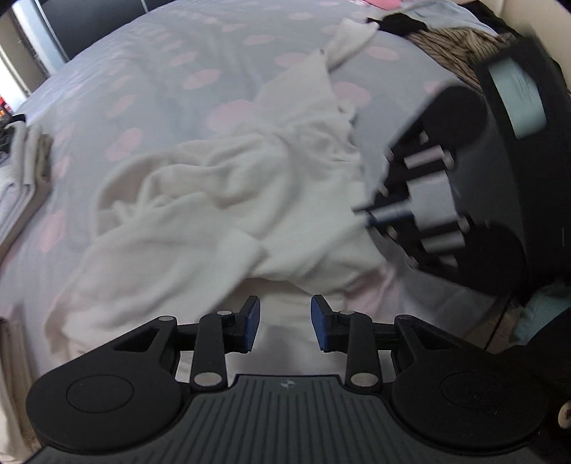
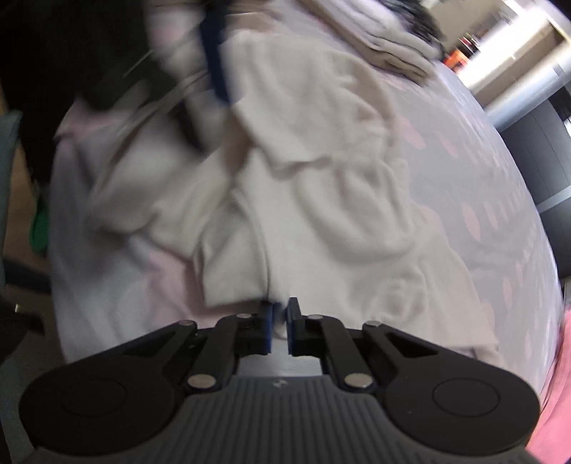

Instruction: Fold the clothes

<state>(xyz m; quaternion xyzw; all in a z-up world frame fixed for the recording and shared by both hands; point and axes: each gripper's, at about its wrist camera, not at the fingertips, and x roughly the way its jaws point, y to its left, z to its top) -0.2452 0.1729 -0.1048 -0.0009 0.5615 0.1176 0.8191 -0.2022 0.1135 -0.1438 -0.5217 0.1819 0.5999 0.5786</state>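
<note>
Garment [image 1: 228, 200] crumpled on bed [image 1: 150, 82], ahead of left gripper [image 1: 284, 323], jaws wide; right gripper [image 2: 280, 328] pinches its edge.

Bed: fills most of both views, covered by a pale lilac-grey bedsheet [image 1: 150, 117] printed with soft pink blotches.
Far left, left wrist view: a dark wardrobe door [image 1: 89, 18] with a pale vertical frame strip [image 1: 43, 32] beside it.
Far right, left wrist view: a cream wall or headboard edge [image 1: 528, 21], blurred.
Far right, right wrist view: a dark cabinet front [image 2: 546, 157] and a brightly lit pale frame [image 2: 514, 71].
Light: bright daylight, soft on the sheet.
</note>
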